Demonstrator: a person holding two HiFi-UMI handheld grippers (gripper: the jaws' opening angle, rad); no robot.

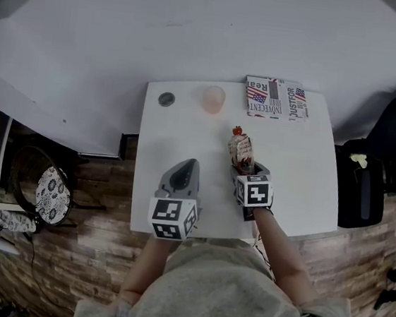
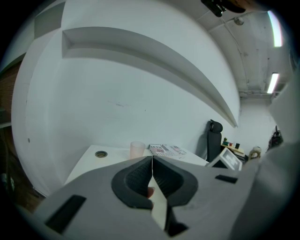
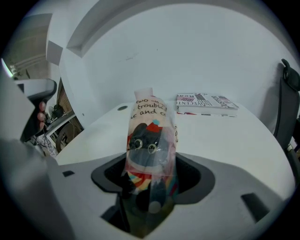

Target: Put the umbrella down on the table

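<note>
Your right gripper (image 3: 150, 185) holds the umbrella (image 3: 151, 140) between its fingers over the counter (image 1: 187, 128); your left gripper (image 2: 151, 161) has its fingers together, empty.

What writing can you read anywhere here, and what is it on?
"JUSTFOR", "INNOCENT", "Rea…": on the book cover, seen from the head view.
"two", "troubl…", "and c…": on the umbrella wrapper; the line ends curve out of sight.
Smaller print on the book: too small to read.
</note>
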